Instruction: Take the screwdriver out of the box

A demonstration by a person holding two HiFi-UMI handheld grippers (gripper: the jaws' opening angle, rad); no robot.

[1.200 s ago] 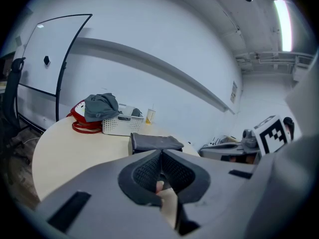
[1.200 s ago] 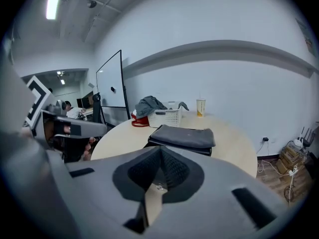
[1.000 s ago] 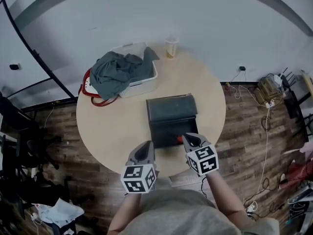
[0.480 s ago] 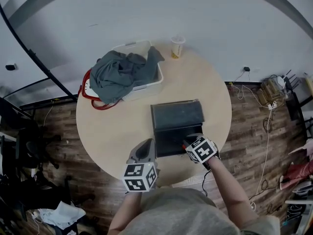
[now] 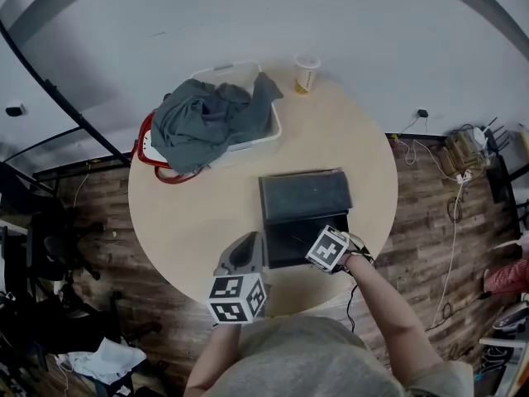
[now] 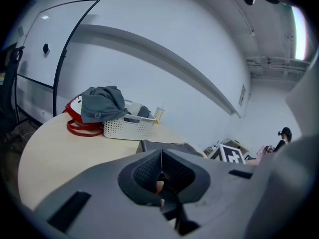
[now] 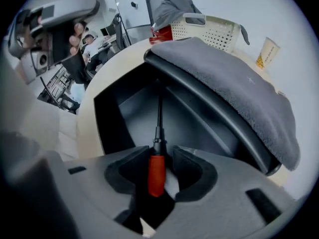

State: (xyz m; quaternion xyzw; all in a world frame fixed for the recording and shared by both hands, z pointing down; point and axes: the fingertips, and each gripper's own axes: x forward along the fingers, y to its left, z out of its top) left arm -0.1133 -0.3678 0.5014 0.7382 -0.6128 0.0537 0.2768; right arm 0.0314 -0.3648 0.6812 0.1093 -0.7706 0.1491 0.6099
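A dark box (image 5: 289, 222) stands open on the round table (image 5: 190, 213), its lid (image 5: 304, 195) tipped back. My right gripper (image 5: 318, 242) points steeply down into the box. Its jaws are opening, and the red handle of the screwdriver (image 7: 156, 176) lies between them with a gap on each side. The black shaft runs along the box floor (image 7: 127, 116). My left gripper (image 5: 246, 251) hovers at the box's near left corner with its jaws shut and empty; the left gripper view shows the pads (image 6: 149, 171) meeting.
At the back of the table stand a white basket (image 5: 264, 135) heaped with grey cloth (image 5: 207, 114), a red bag (image 5: 153, 151) and a paper cup (image 5: 307, 73). Cables lie on the floor at the right, chairs at the left.
My right gripper has tipped downward and sunk into the box, and now covers the red handle in the head view. The left gripper has shifted only a little.
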